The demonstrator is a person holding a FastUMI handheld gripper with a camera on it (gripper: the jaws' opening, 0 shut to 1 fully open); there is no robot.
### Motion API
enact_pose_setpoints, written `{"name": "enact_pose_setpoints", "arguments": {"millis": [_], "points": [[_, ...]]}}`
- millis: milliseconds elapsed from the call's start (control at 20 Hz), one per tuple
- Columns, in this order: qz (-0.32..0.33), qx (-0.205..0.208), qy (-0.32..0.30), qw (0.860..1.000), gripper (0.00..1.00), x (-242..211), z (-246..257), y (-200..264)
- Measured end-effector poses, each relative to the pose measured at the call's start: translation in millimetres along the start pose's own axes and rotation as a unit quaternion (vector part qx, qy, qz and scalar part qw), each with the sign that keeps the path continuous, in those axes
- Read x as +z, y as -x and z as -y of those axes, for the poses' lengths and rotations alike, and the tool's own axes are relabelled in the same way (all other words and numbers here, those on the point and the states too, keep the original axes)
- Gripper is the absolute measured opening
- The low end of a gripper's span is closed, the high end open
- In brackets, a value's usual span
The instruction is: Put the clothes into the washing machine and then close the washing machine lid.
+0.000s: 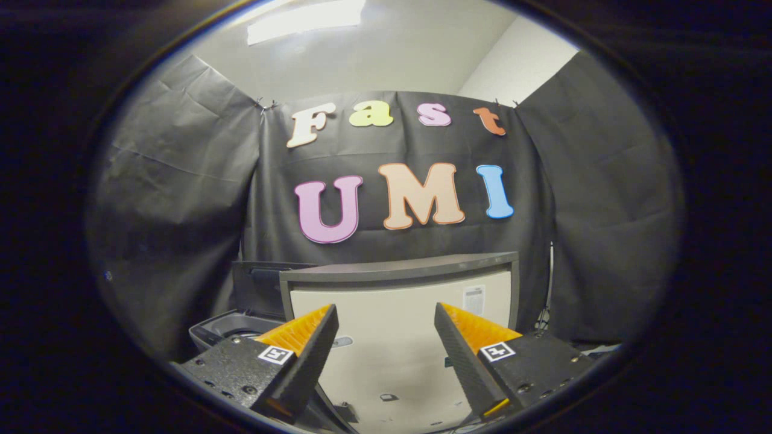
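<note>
The washing machine lid (401,301) stands raised in the lower middle of the frame, a wide pale panel with a dark grey band along its top edge and down both sides. Its pale face looks toward the camera and carries a small white sticker (474,299) near its upper right corner, too small to make out. To the lower left of the lid, a curved grey rim of the washing machine (220,328) shows, with a dark hollow inside it; what lies in the hollow cannot be told. Behind the lid's left end a dark flat panel (259,289) stands upright.

The gripper (386,328) sits at the bottom centre of the frame with its two fingers spread wide apart and nothing held between them. The fingers point at the lid's pale face, which fills the gap between them. Whether the tips touch the lid cannot be told. Each finger base bears a small square black-and-white marker (276,354).

Beyond the lid, black cloth (175,199) covers the booth's wall across the middle of the frame and on both sides. Above it, in the upper part of the frame, is a pale ceiling with a bright light panel (304,18) at upper left.
</note>
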State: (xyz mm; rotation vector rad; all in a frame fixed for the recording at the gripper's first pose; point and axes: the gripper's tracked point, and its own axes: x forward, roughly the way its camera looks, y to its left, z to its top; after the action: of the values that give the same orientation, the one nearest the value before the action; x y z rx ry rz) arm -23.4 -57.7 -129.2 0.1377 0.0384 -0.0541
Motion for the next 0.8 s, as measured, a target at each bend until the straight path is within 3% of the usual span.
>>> {"name": "enact_pose_setpoints", "arguments": {"millis": [300,500,800], "points": [[0.041,0.023,0.012,0.999,0.96,-15,5,6],[0.021,0.024,0.034,0.999,0.96,-41,6,8],[-0.019,0.077,0.002,0.997,0.97,-45,-70,-22]]}}
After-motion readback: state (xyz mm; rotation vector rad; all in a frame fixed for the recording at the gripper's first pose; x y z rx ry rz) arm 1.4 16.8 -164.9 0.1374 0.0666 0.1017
